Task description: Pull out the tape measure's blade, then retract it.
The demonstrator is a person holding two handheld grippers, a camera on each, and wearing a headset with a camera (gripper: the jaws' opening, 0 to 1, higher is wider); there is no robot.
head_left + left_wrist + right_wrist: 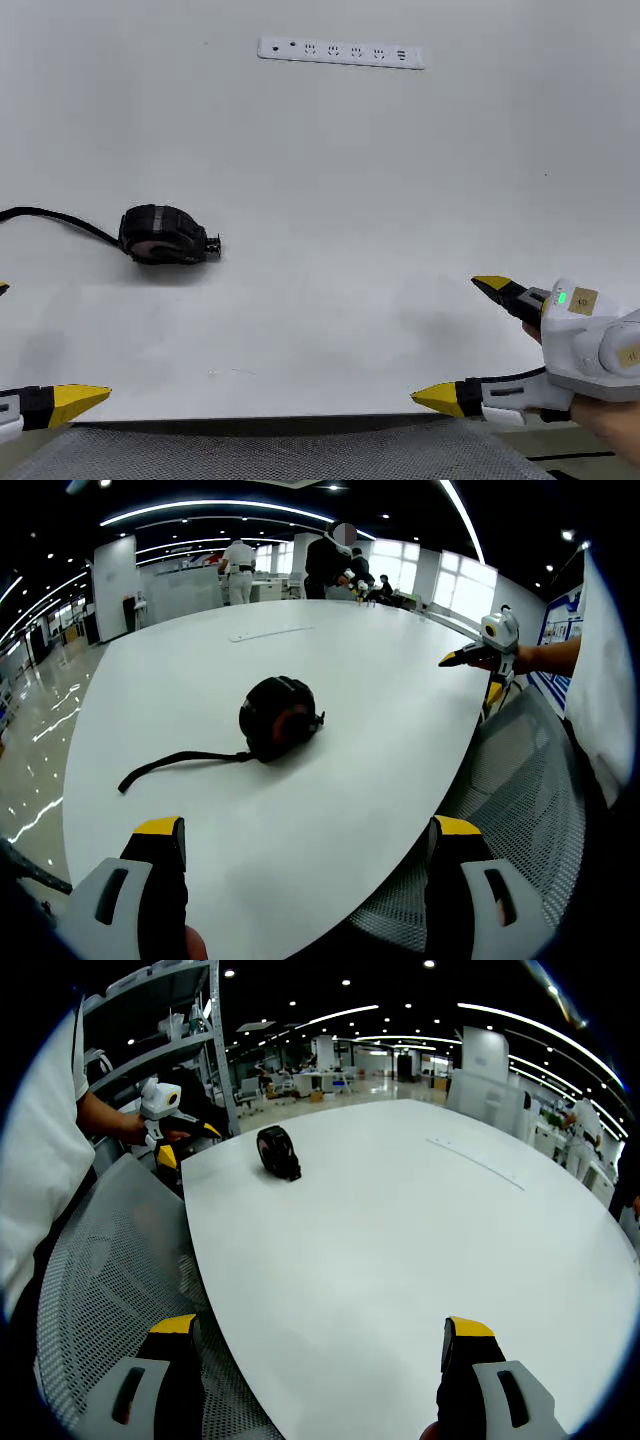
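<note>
Tape measure (165,235) lies on the table (350,180) nearer the left gripper (55,340), blade tip seemingly facing the right gripper (447,340); both gape wide, empty.

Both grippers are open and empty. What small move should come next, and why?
Probably move the left gripper forward to the tape measure and close on its case: it lies untouched, nearer that side, with the blade tip facing the right gripper.
</note>
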